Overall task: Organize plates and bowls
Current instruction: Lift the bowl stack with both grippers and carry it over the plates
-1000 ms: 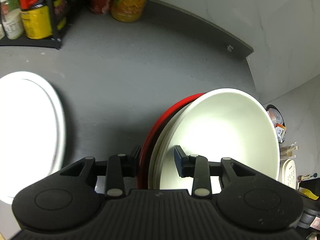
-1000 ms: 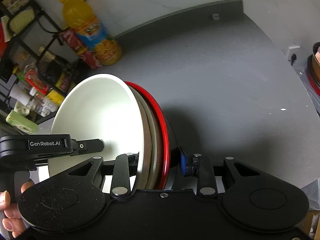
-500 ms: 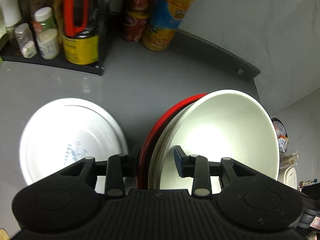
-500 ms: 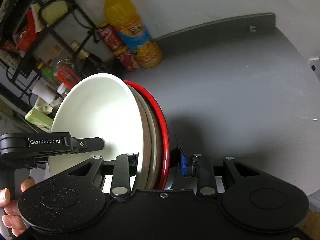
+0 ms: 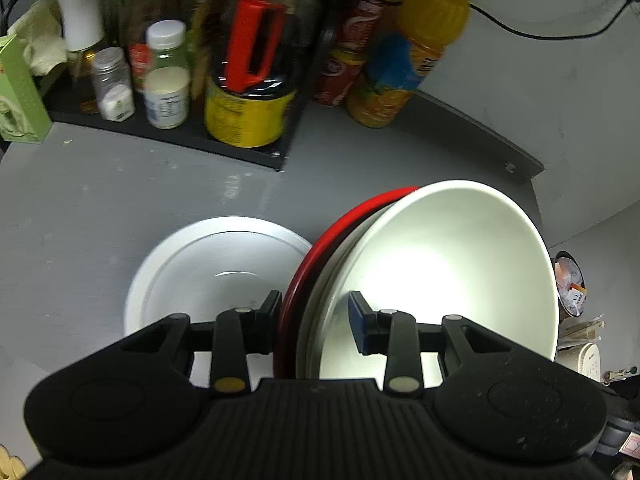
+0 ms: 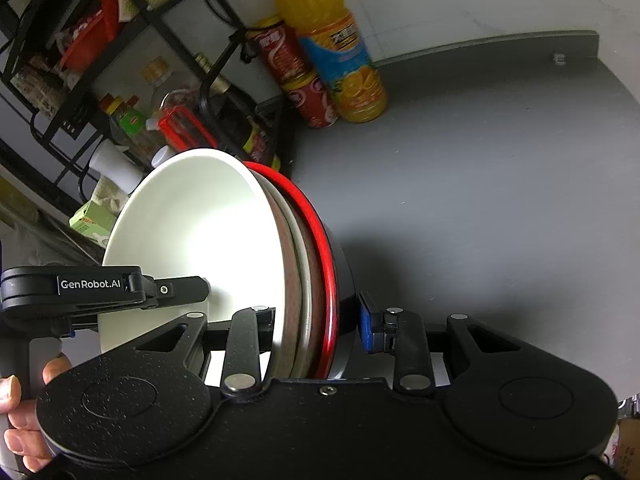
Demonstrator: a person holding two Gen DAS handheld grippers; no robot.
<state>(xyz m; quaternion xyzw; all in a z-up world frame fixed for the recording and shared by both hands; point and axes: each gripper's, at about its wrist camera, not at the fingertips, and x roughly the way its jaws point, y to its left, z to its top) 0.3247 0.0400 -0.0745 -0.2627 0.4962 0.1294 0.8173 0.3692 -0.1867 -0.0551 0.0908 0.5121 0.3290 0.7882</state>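
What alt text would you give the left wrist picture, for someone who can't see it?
A left gripper clamps the rims of a stack of bowls, white on top and red-rimmed beneath, above a grey counter. A white plate lies below, with bottles and jars behind.

The near rims of the stacked bowls (image 5: pixel 432 280) are disappearing behind the left gripper (image 5: pixel 314 328) body, so where the pads are pressing is not showing fully. The white plate (image 5: pixel 208 272) on the counter is being half covered by the red rim and a finger. Bottles on the rack (image 5: pixel 168 132) are blurring (labels unreadable) and running off the top edge. In the right wrist view, a hand (image 6: pixel 20 412) is being cropped at the left border.
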